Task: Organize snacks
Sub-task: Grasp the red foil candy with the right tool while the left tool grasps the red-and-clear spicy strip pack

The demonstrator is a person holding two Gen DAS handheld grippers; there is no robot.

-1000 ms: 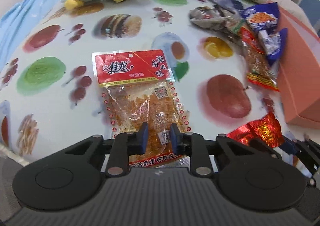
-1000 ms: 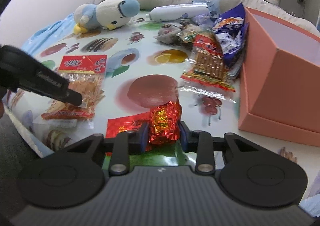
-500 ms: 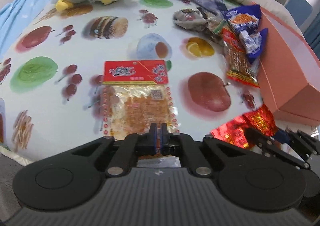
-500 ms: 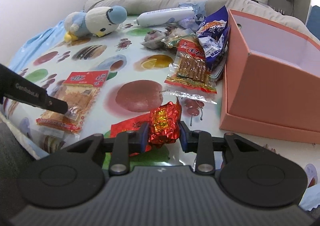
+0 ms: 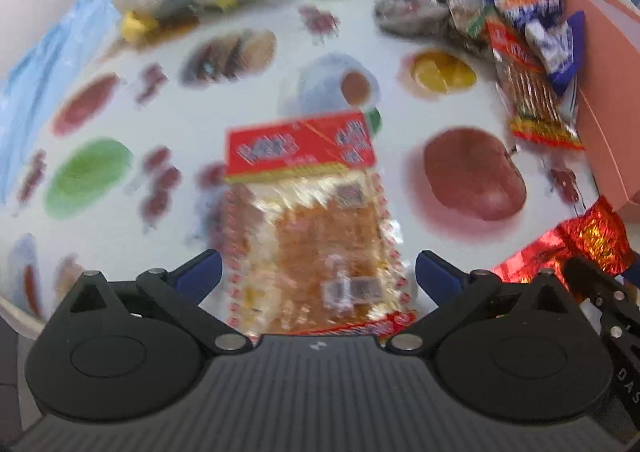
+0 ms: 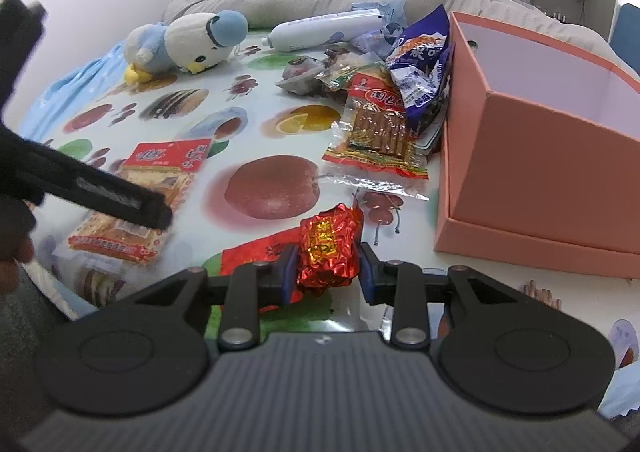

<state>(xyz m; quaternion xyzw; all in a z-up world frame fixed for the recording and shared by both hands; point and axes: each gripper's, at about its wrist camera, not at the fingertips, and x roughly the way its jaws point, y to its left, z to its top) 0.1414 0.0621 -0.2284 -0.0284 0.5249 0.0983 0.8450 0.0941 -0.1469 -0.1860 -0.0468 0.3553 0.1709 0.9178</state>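
Cardboard, salmon-pink and open-topped, the box (image 6: 552,156) was the biggest thing on the fruit-print tablecloth (image 6: 260,100), and I took it as the place the snacks were meant to go; its inside looked empty as far as I could see. A heap of packets (image 6: 404,64) leaned against the box's near-left wall, a red-topped strip pack (image 6: 378,132) at its front, which left the box's open top as the only clear way in from that side. Farther from the box lay the flat red-headed snack bag (image 5: 312,220), its near end close to the table edge. My left gripper (image 5: 318,272) hung over that end with its jaws opening, at their widest, the bag between them but untouched by either pad. Nearest the box, just off its front corner, my right gripper (image 6: 326,264) sat partly closed, pads pressed on a crinkled red foil candy (image 6: 330,248) above a flat red wrapper (image 6: 256,258). I judged the cloth between candy and box bare enough for a short carry.
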